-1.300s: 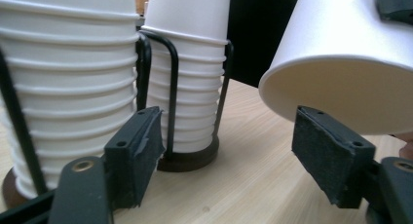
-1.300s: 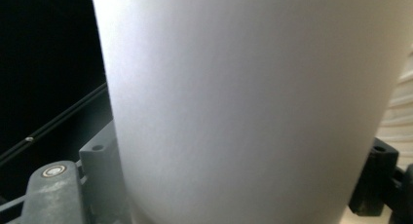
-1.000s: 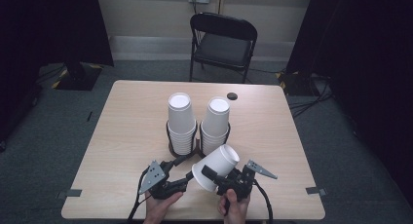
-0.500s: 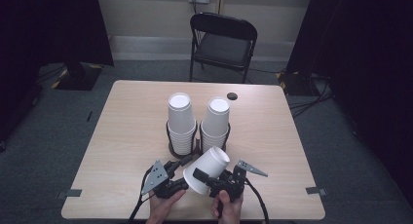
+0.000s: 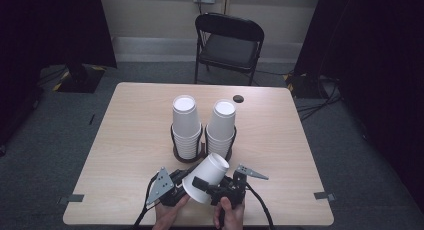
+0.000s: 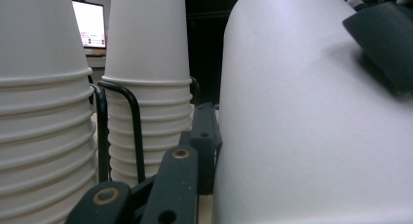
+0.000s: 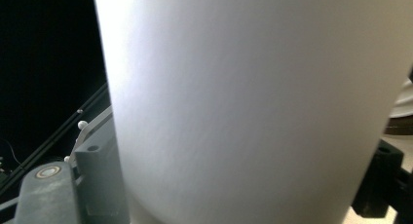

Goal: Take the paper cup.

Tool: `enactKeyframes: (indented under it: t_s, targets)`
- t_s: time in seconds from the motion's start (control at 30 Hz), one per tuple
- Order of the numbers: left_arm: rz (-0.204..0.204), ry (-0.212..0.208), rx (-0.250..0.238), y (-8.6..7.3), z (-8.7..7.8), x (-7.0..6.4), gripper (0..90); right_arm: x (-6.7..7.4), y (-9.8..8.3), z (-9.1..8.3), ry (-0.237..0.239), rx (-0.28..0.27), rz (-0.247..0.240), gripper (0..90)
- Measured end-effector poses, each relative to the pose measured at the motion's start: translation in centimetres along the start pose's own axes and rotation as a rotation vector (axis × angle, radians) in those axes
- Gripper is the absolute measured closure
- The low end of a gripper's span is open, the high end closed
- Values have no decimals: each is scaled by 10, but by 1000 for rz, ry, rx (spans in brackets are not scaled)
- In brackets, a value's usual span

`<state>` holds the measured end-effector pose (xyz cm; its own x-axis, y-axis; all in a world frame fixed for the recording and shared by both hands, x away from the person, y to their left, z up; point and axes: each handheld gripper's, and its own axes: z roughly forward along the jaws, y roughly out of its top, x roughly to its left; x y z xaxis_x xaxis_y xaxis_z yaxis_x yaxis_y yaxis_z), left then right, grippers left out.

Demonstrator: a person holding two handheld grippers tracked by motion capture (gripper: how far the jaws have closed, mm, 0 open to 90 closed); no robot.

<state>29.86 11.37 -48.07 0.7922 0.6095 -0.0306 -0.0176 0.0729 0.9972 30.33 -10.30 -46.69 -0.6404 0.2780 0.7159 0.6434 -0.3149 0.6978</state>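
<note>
White paper cup (image 5: 206, 177), tilted, base up, lay just in front of black wire cup holder (image 5: 202, 149). Right gripper (image 5: 220, 189) clamped cup wall, jaws just widening; left gripper (image 5: 176, 186) jaws just closing at cup rim, contact unclear. Cup judged light, thin-walled, crushable: grip gently near stiffer rim.

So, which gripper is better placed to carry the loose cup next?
Probably left: the left gripper's jaws have just been closing against the loose cup, while the right gripper's have just been opening around it.
</note>
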Motion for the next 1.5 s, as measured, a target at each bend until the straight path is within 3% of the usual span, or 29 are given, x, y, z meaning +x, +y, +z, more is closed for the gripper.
enactKeyframes:
  t_s: [0.53, 0.63, 0.9, 1.03, 1.33, 1.5]
  targets:
    - [-25, -9, 33, -1, -1, 3, 831, -2, 4, -3, -32, -23, -17, 120]
    - [-40, -19, 45, -4, -2, 3, 836, -1, 7, -5, -73, -43, -25, 119]
    - [-64, -50, 61, -8, -4, 6, 847, -5, 15, -13, -109, -76, -43, 126]
    - [-56, -68, 91, -8, -5, 9, 849, -7, 13, -14, -133, -82, -75, 121]
    - [-9, -87, 137, -1, -7, 7, 850, -6, 19, -19, -136, -114, -102, 131]
    - [-39, -115, 152, -2, -7, 10, 854, -6, 23, -23, -153, -122, -147, 127]
